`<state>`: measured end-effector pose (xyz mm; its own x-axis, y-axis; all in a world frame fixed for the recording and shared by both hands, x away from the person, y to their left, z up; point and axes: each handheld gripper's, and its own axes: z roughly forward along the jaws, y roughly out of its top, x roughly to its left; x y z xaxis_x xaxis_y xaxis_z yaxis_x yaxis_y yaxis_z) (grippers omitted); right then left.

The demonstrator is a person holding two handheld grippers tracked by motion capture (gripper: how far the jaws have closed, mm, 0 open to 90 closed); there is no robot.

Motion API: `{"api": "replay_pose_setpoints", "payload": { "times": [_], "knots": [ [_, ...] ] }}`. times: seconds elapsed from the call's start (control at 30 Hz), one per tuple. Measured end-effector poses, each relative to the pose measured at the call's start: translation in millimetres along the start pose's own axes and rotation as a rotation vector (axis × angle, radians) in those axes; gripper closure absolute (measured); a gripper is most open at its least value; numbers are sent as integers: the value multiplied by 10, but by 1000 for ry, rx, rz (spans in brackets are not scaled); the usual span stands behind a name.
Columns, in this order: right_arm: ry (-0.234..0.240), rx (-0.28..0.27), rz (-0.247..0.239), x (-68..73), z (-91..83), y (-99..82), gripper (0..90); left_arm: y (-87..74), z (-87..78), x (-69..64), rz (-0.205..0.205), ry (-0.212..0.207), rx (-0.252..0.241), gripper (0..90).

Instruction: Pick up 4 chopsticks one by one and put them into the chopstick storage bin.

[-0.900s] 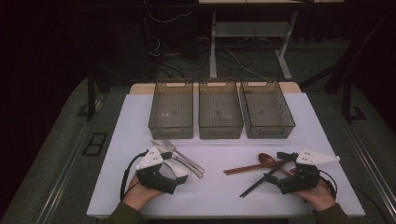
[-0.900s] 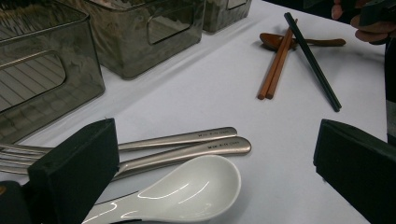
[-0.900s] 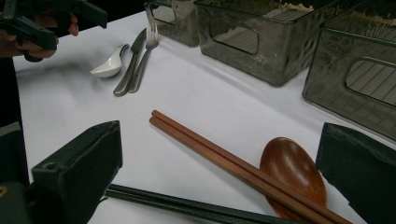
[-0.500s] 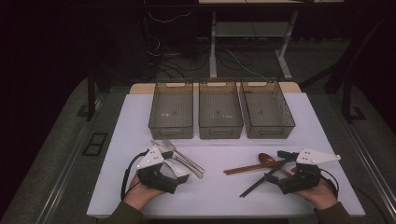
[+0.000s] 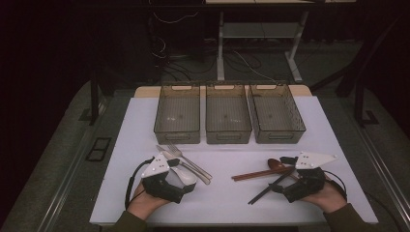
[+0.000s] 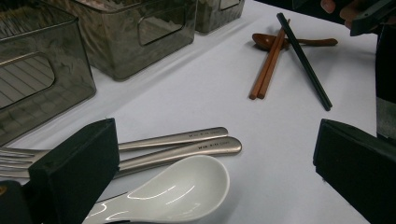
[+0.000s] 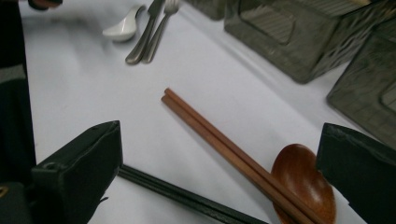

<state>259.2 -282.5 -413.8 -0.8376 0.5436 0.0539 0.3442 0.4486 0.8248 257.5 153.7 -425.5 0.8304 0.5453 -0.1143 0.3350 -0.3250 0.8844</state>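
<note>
1. Cutlery, left group: white ceramic spoon [image 6: 161, 198], steel fork [image 5: 175, 151] and two steel handles [image 6: 187, 144] lie touching one another on the desk [image 5: 222, 159], just ahead of the left tongs [image 5: 186, 175], whose jaws stand spread with nothing between them. Risk: a close on the spoon likely catches a steel handle too, or the glazed bowl slips out.
2. Cutlery, right group: brown chopsticks [image 7: 224, 151] lie across the wooden spoon [image 7: 303, 189], with the black chopsticks [image 7: 187, 198] crossing near them. Right tongs [image 5: 285, 186] are spread and empty, low over this pile. Risk: lifting one piece probably drags or flicks its neighbours; a chopstick pair may split and roll.
3. Bins: three smoky plastic bins [image 5: 228, 113] stand side by side at the far edge, apparently empty. Risk: long pieces may catch on a rim and tip back out.
</note>
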Motion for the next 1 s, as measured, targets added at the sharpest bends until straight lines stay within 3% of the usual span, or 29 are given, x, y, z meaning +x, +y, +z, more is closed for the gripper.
{"api": "replay_pose_setpoints", "payload": {
  "times": [0.03, 0.23, 0.4, 0.47, 0.63, 1.0],
  "knots": [
    [17, 37, -18, -17, 26, 15, 3, -3, 0, 1, -2, 0, 0, 0],
    [50, 115, -79, -43, 83, 59, 43, -12, -15, 2, -8, 8, -1, 0],
    [71, 160, -100, -55, 108, 90, 69, -20, -21, 5, -9, 10, 1, 0],
    [81, 184, -118, -67, 110, 102, 141, -18, -20, 8, -10, 9, 0, 0],
    [93, 229, -150, -90, 119, 112, 176, -16, -2, 16, -6, 4, 6, 0],
    [98, 318, -206, -143, 139, 122, 261, -19, 21, 20, -11, -3, 10, 0]
  ]
}}
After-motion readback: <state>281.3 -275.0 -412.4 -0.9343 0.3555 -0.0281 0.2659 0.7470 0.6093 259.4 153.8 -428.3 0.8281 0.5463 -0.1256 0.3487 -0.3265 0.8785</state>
